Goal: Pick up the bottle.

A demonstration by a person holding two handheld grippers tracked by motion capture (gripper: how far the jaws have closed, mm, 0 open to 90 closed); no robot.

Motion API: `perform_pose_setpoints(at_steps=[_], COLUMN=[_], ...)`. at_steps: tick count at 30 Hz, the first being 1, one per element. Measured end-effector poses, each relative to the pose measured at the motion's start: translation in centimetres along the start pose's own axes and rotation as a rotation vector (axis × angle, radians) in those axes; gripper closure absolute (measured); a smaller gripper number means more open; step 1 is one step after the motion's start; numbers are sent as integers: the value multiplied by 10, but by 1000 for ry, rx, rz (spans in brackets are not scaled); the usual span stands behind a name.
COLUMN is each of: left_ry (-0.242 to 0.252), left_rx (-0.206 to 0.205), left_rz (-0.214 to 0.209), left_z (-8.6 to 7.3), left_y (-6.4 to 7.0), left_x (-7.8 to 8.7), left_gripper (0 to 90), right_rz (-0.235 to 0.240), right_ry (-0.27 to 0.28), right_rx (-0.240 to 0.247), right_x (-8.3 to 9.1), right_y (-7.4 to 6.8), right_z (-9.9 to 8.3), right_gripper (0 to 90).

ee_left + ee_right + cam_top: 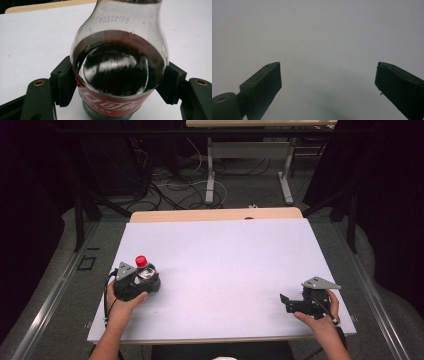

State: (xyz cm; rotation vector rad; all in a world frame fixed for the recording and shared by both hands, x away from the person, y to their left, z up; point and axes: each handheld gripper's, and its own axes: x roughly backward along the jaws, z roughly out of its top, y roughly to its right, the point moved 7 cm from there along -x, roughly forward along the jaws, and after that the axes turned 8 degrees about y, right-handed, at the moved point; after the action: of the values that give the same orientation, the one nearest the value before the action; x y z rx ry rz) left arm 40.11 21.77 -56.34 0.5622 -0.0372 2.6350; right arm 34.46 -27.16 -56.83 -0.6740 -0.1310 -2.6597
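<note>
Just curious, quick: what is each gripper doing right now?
Left gripper: jaws shut on the cola bottle.
Right gripper: jaws open, holding nothing.

2 black grippers (134, 282) (295, 304), grey 3-cornered plates, brass screws

On my screen, background stock only. One white tabletop sheet (225, 270), rectangular and matte. Under its far edge I see a strip of pale wooden table edge (215, 214), running the full width. Beyond that, one second table (260, 123) with a light top, standing on a grey metal frame (250, 165) with two feet on the floor. A tangle of black and white cables (170, 190) lies on the grey floor (65, 285) between the two tables. Dark curtains (30, 220) hang at both sides. One metal floor rail (50, 305) runs along the left side of the table.
</note>
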Motion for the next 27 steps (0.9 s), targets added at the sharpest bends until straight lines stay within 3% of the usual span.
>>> perform_pose_setpoints(at_steps=[11, 14, 19, 27], left_ry=[-3, 0, 0, 3], left_rx=[12, -10, -36, -73], left_rz=[-21, -41, -97, -202], left_z=[7, 14, 27, 49], left_y=[7, 13, 31, 74], left_x=[2, 4, 3, -2], left_gripper=[294, 295, 296, 297], right_rz=[-7, -4, 31, 99], right_ry=[1, 7, 15, 13], right_rx=[1, 1, 2, 70], right_x=[0, -1, -1, 0], right_y=[2, 2, -4, -21], right_z=[1, 2, 12, 42], right_gripper=[68, 69, 77, 134])
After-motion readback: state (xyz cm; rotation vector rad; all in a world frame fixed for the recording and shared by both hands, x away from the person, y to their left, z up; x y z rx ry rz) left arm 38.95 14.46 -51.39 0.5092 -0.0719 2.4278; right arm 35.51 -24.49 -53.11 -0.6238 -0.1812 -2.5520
